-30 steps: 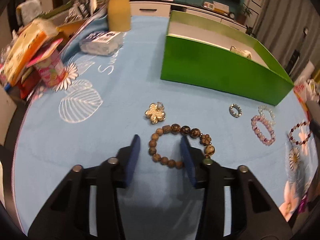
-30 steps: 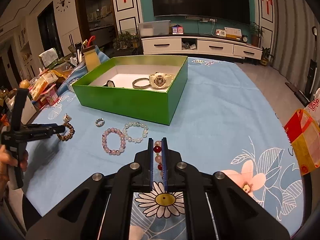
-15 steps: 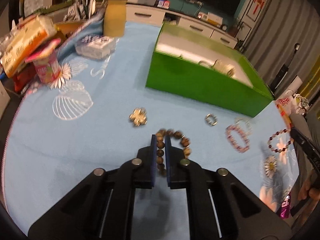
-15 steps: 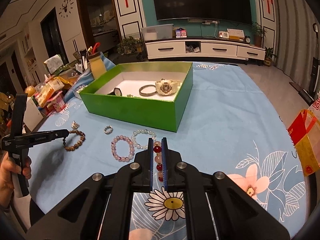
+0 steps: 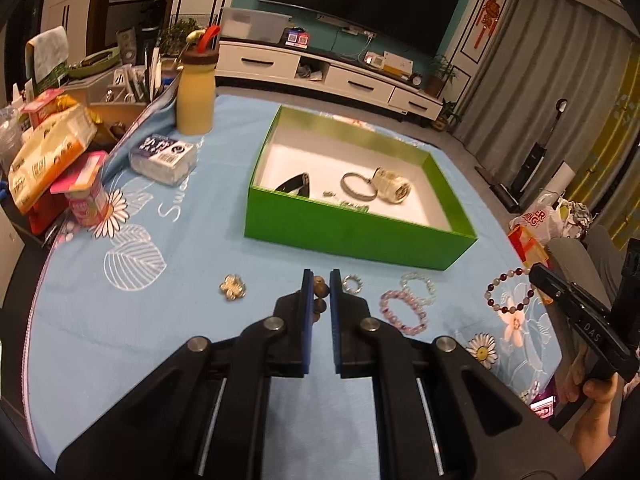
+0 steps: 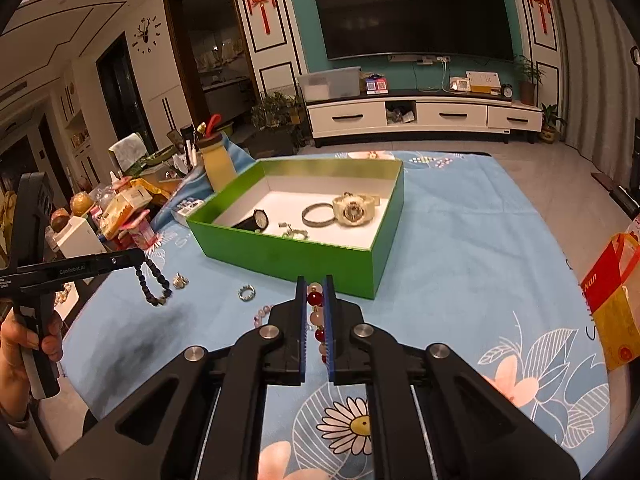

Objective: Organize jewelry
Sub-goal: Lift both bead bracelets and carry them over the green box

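My left gripper (image 5: 319, 280) is shut on the brown bead bracelet (image 5: 320, 294) and holds it above the blue tablecloth; in the right wrist view the bracelet (image 6: 154, 285) hangs from the left gripper (image 6: 138, 257). My right gripper (image 6: 313, 286) is shut on the red and white bead bracelet (image 6: 315, 307), which also shows hanging in the left wrist view (image 5: 507, 292). The green box (image 5: 352, 236) stands ahead of both and holds two watches and a bangle (image 5: 357, 186). A gold flower brooch (image 5: 232, 287), a small ring (image 5: 352, 283), a pink bracelet (image 5: 404, 316) and a clear bracelet (image 5: 418, 286) lie on the cloth.
A yellow bottle (image 5: 195, 94), a wrapped packet (image 5: 164, 159), a pink cup (image 5: 86, 200) and snack boxes (image 5: 44, 156) crowd the table's left side. A red and yellow bag (image 6: 614, 300) sits beyond the right edge.
My left gripper closed on the brown bead bracelet and lifted it off the cloth. My right gripper rose with the red and white bracelet. Both views now sit higher.
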A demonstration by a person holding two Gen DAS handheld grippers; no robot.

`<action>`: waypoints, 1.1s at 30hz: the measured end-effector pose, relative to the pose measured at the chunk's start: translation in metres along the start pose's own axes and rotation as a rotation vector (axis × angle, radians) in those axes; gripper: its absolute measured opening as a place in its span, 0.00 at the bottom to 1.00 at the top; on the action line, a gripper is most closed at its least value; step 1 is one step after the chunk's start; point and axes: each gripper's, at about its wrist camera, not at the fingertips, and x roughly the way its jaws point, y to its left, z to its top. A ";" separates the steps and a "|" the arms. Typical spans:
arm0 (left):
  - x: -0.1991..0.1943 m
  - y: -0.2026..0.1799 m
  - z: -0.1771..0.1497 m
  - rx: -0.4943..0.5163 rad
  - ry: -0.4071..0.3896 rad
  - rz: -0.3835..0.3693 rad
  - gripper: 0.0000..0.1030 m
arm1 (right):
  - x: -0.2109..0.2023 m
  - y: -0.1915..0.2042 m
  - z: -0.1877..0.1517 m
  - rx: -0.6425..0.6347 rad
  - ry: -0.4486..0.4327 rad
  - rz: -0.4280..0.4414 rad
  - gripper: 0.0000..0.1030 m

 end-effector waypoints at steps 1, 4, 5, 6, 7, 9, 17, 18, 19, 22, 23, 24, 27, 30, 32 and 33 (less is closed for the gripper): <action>-0.001 -0.001 0.002 0.001 -0.002 -0.002 0.07 | -0.001 0.001 0.002 -0.002 -0.005 0.002 0.07; -0.003 -0.005 0.009 0.005 -0.006 -0.010 0.07 | -0.003 0.002 0.006 -0.006 -0.015 0.007 0.07; -0.004 -0.007 0.011 0.007 -0.008 -0.012 0.07 | -0.003 0.002 0.008 -0.008 -0.018 0.009 0.07; -0.004 -0.010 0.013 0.015 -0.011 -0.011 0.07 | -0.004 0.002 0.009 -0.009 -0.020 0.010 0.07; -0.004 -0.011 0.015 0.019 -0.012 -0.010 0.07 | -0.004 0.003 0.011 -0.010 -0.024 0.012 0.07; -0.004 -0.016 0.020 0.026 -0.012 -0.011 0.07 | -0.005 0.003 0.015 -0.013 -0.031 0.016 0.07; 0.001 -0.032 0.039 0.050 -0.015 -0.012 0.07 | -0.004 0.004 0.031 -0.023 -0.059 0.029 0.07; 0.001 -0.035 0.041 0.054 -0.017 -0.013 0.07 | -0.003 0.005 0.032 -0.023 -0.062 0.030 0.07; 0.002 -0.037 0.044 0.058 -0.019 -0.014 0.07 | -0.002 0.005 0.034 -0.024 -0.065 0.032 0.07; 0.004 -0.043 0.051 0.074 -0.023 -0.014 0.07 | -0.001 0.005 0.037 -0.024 -0.069 0.035 0.07; 0.005 -0.045 0.052 0.078 -0.024 -0.015 0.07 | 0.001 0.005 0.039 -0.023 -0.070 0.036 0.07; 0.006 -0.047 0.054 0.082 -0.025 -0.015 0.07 | 0.002 0.005 0.040 -0.024 -0.071 0.037 0.07; 0.009 -0.051 0.060 0.094 -0.028 -0.015 0.07 | 0.003 0.004 0.043 -0.025 -0.075 0.038 0.07; 0.010 -0.054 0.064 0.101 -0.032 -0.018 0.07 | 0.006 0.004 0.044 -0.027 -0.076 0.039 0.07; 0.011 -0.056 0.067 0.106 -0.035 -0.019 0.07 | 0.007 0.004 0.046 -0.029 -0.076 0.038 0.07; 0.012 -0.057 0.069 0.108 -0.037 -0.021 0.07 | 0.008 0.004 0.047 -0.030 -0.075 0.038 0.07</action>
